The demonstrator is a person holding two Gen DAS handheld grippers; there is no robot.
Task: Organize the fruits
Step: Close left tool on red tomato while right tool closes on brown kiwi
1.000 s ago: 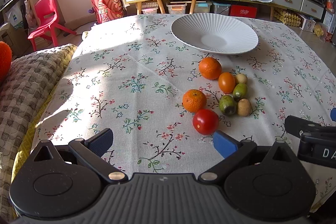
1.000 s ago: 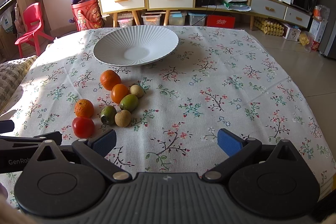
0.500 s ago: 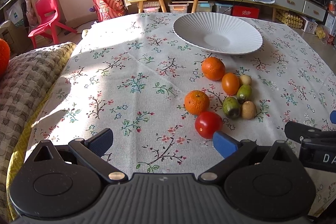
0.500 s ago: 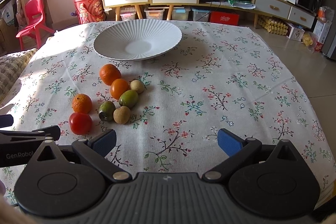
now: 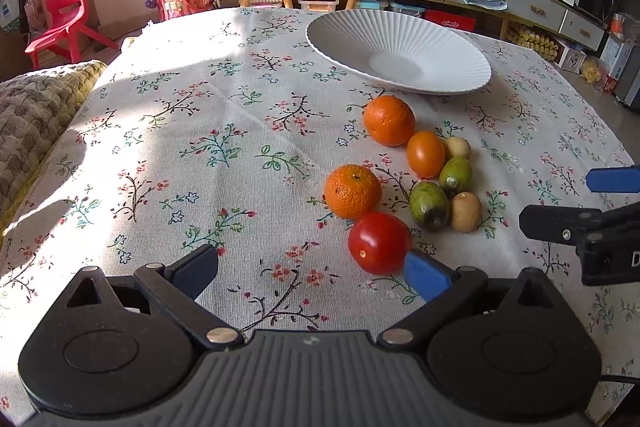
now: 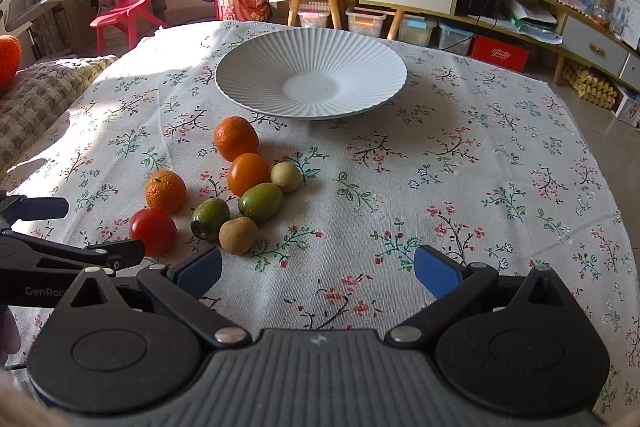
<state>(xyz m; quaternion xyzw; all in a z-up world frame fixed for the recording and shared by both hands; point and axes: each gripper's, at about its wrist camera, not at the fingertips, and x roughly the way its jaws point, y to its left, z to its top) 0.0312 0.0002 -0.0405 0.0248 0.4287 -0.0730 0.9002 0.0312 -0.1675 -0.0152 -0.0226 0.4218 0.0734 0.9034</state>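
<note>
Left wrist view: my left claw has its jaws wide apart, nothing between them. The red tomato sits at about 1 o'clock from the claw's midpoint, close in, its lower right edge overlapped by my right-side pad; I can't tell whether they touch. So it lies off centre toward the right jaw, not in the gap. Just past it at 12 is an orange. The rest of the cluster runs to 1–2 o'clock: two green fruits, two small brown ones, a smooth orange one and a second orange. The white plate is far out at 1 o'clock, with nothing in it. My right claw's fingers enter from 3 o'clock.

Right wrist view: my right claw is also spread open and holds nothing. All the fruit lies at 10–11 o'clock from it; nearest is a brown kiwi. The plate is at 12, well apart. The left claw comes in at 9 o'clock, its tip just beside the tomato.

My judgement: the left claw is nearer the tomato. I need a small shift right to centre it before closing. The tomato is round, so no axis to align with.
</note>
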